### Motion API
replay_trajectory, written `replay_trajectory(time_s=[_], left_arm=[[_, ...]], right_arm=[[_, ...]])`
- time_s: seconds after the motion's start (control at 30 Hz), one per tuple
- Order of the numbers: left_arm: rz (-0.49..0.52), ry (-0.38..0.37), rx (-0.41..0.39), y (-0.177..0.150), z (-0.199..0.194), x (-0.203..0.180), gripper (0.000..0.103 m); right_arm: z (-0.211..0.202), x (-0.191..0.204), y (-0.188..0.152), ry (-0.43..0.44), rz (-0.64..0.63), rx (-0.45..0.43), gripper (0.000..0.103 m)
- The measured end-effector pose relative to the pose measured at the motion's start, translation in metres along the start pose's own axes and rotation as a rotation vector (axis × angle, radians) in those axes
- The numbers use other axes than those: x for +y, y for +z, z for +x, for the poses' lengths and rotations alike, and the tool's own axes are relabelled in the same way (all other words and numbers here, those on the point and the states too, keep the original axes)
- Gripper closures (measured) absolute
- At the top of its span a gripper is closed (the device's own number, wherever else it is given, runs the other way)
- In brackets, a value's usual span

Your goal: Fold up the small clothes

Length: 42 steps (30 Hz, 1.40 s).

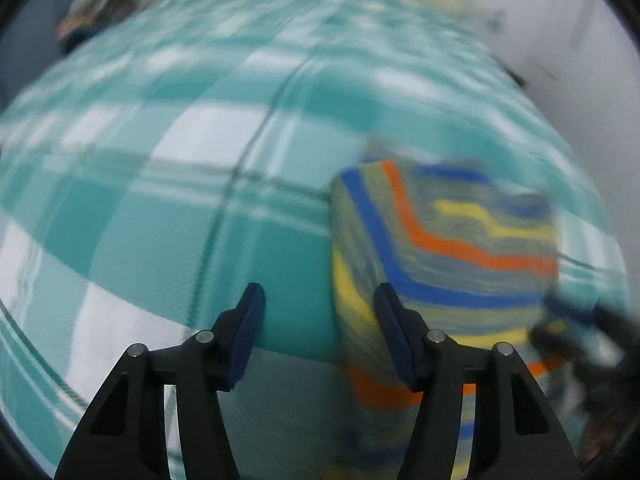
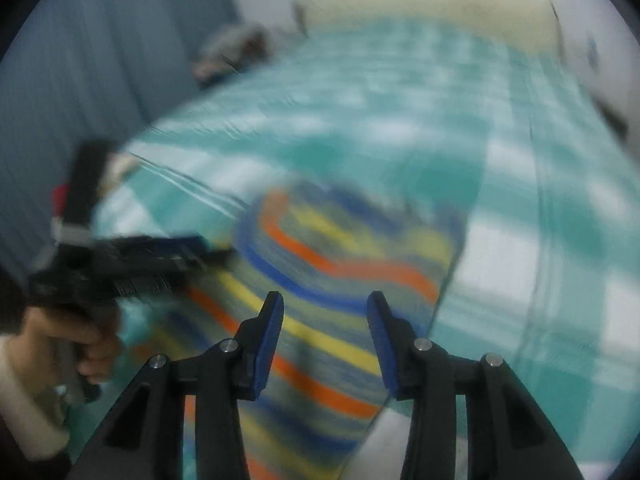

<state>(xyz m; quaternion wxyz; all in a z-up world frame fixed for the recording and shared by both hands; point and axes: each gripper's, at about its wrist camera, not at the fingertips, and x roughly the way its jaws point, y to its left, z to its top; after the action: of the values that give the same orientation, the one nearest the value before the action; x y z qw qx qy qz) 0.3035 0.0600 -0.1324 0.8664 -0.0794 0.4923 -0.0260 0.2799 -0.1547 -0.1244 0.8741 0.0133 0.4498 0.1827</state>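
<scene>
bed ahead: I see wide open teal checked bedspread (image 1: 168, 184) in front of my left gripper (image 1: 318, 304), nothing lying on it there.
striped garment (image 1: 440, 240): folded heap just right of my left gripper's path; its right finger overlaps the cloth edge in view, jaws apart with nothing between.
my right gripper (image 2: 325, 312): hangs above the same garment (image 2: 344, 264), jaws apart; bare bedspread (image 2: 540, 240) to its right.
left side block: other gripper and the hand (image 2: 72, 340) holding it crowd the garment's left edge.
far corner: blurred clutter pile (image 2: 232, 52) beside the bed, well apart.
right edge: pale wall (image 1: 560, 40) close to the bed.
</scene>
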Motion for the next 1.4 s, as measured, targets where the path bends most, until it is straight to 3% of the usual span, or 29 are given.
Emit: replay_trajectory(time_s=[0.03,0.1,0.17,0.3,0.37,0.4,0.47,0.53,0.6,0.7,0.83,0.9,1.0,1.2,1.4], left_arm=[[-0.037,-0.024,0.002,0.002,0.001,0.010,0.043],[-0.066,-0.060,-0.004,0.004,-0.010,0.020,0.043],[-0.060,-0.093,-0.016,0.005,-0.029,0.028,0.043],[-0.004,-0.158,-0.034,-0.012,-0.069,0.029,0.024],[0.054,-0.178,-0.001,-0.031,-0.071,0.021,0.019],[0.090,-0.151,0.027,-0.041,-0.068,0.016,0.019],[0.170,-0.009,0.122,-0.060,-0.046,0.008,0.021],[0.126,-0.002,0.142,-0.068,-0.046,0.017,0.024],[0.062,-0.022,0.112,-0.071,-0.066,0.025,0.025],[0.098,-0.036,0.046,-0.078,-0.106,0.017,0.019],[0.162,-0.067,-0.090,-0.116,-0.161,-0.017,0.003],[0.174,-0.057,-0.160,-0.131,-0.172,-0.027,0.002],[0.178,-0.007,-0.242,-0.142,-0.163,-0.037,0.002],[0.209,0.075,-0.241,-0.138,-0.144,-0.030,0.002],[0.172,0.092,-0.240,-0.137,-0.141,-0.022,0.002]], right_arm=[[0.014,-0.004,-0.006,-0.010,0.017,0.027,0.059],[0.008,0.002,-0.010,-0.030,-0.031,-0.039,0.060],[-0.006,0.011,-0.008,-0.055,-0.058,-0.037,0.060],[-0.055,0.030,-0.022,-0.014,-0.100,-0.072,0.059],[-0.067,0.042,-0.043,0.029,-0.126,-0.053,0.053],[-0.067,0.045,-0.052,0.035,-0.130,-0.039,0.052],[-0.055,0.046,-0.080,0.021,-0.124,0.025,0.048],[-0.042,0.044,-0.106,-0.032,-0.112,0.092,0.048],[-0.058,0.043,-0.118,-0.038,-0.092,0.082,0.048],[-0.099,0.044,-0.128,-0.047,-0.081,0.021,0.047],[-0.138,0.040,-0.140,-0.123,-0.071,-0.093,0.024],[-0.146,0.034,-0.148,-0.148,-0.028,-0.155,0.023],[-0.145,0.022,-0.157,-0.160,0.060,-0.174,0.023],[-0.135,0.011,-0.156,-0.169,0.087,-0.161,0.023],[-0.124,0.014,-0.155,-0.186,0.079,-0.131,0.019]])
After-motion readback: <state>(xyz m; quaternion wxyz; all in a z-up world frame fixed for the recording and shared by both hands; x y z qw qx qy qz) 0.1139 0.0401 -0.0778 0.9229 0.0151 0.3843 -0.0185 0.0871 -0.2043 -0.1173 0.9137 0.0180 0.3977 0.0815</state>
